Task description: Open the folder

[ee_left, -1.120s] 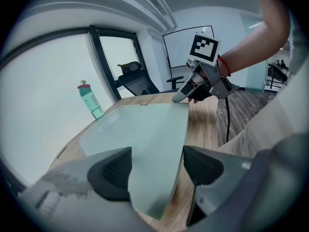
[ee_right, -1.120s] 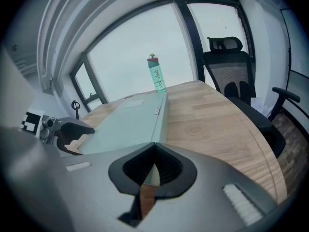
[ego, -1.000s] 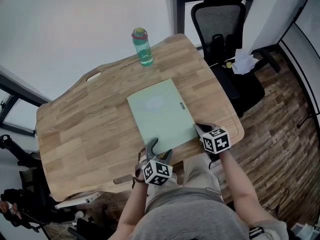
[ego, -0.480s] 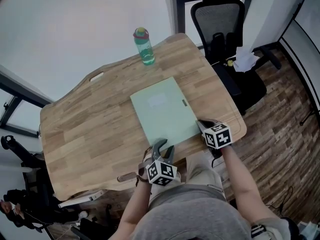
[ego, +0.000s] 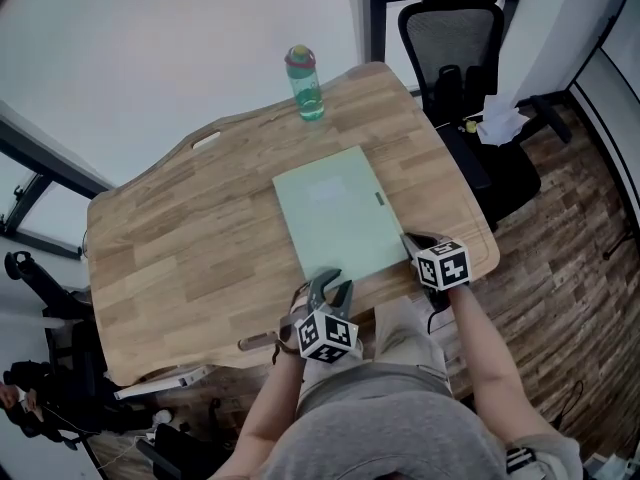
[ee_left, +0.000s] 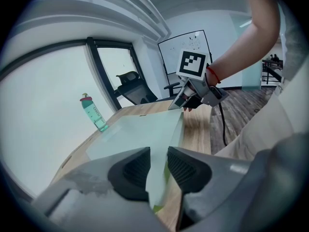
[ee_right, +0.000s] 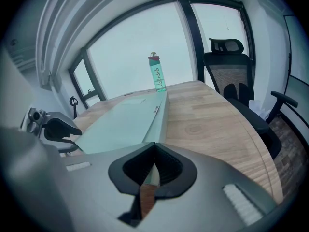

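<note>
A pale green folder (ego: 338, 216) lies shut on the wooden table (ego: 180, 238). My left gripper (ego: 330, 290) is at the folder's near edge. In the left gripper view its jaws (ee_left: 159, 156) have just been closing, and the folder's thin edge (ee_left: 157, 178) runs between the pads with a little gap still showing. My right gripper (ego: 412, 245) sits at the near right corner. In the right gripper view its tips (ee_right: 154, 146) meet on the folder's corner (ee_right: 153, 129).
A teal water bottle (ego: 305, 85) stands at the table's far edge, beyond the folder. A black office chair (ego: 460, 38) stands past the table's right end, with white paper (ego: 500, 123) beside it. The person's lap is right at the near table edge.
The left gripper's jaws have narrowed from wide open around the folder's near edge. The right gripper has stayed at the corner. The head view has shifted slightly.
</note>
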Tool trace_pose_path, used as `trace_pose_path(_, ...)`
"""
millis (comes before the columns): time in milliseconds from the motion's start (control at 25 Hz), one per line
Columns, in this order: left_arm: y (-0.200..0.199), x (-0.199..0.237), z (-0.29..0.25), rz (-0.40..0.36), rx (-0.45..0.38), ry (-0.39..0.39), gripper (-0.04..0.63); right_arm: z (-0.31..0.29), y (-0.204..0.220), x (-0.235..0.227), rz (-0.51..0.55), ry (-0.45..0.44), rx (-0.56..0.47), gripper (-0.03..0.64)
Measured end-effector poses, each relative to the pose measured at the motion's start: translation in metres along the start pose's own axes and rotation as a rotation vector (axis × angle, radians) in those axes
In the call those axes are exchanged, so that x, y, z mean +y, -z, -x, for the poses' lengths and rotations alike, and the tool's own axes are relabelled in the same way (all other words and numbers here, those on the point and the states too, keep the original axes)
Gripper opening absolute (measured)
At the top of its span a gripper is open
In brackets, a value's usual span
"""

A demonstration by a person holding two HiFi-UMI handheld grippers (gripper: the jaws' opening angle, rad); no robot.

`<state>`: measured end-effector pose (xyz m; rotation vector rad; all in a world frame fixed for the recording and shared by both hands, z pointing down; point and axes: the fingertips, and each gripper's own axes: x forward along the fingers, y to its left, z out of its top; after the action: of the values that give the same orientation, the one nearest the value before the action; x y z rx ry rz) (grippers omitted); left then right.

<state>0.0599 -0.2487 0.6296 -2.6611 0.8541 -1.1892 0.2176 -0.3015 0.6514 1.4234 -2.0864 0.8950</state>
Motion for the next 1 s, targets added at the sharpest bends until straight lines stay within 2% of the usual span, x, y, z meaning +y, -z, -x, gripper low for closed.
trace_pose_path(240, 0.002, 0.003, 0.008, 0.007, -0.010, -0.014, 0.110, -0.001, 0.002, 0.005, 0.004, -0.012, 0.006, 0.005)
trace_pose_path(440, 0.010, 0.013, 0.026, 0.142, -0.037, -0.009, 0.086, -0.002, 0.002, 0.006, -0.015, -0.009, 0.012, 0.005)
trace_pose_path(520, 0.014, 0.015, 0.035, 0.169, -0.048, -0.014, 0.083, -0.001, 0.002, 0.006, -0.018, 0.002, 0.011, 0.005)
trace_pose_path(640, 0.020, 0.017, 0.045, 0.199, -0.054, -0.045, 0.073, -0.001, 0.001, 0.006, -0.023, 0.019, 0.008, 0.005)
trace_pose_path(1000, 0.045, 0.032, 0.072, 0.364, -0.080, -0.129, 0.042, -0.001, -0.001, 0.006, -0.031, 0.087, -0.022, 0.005)
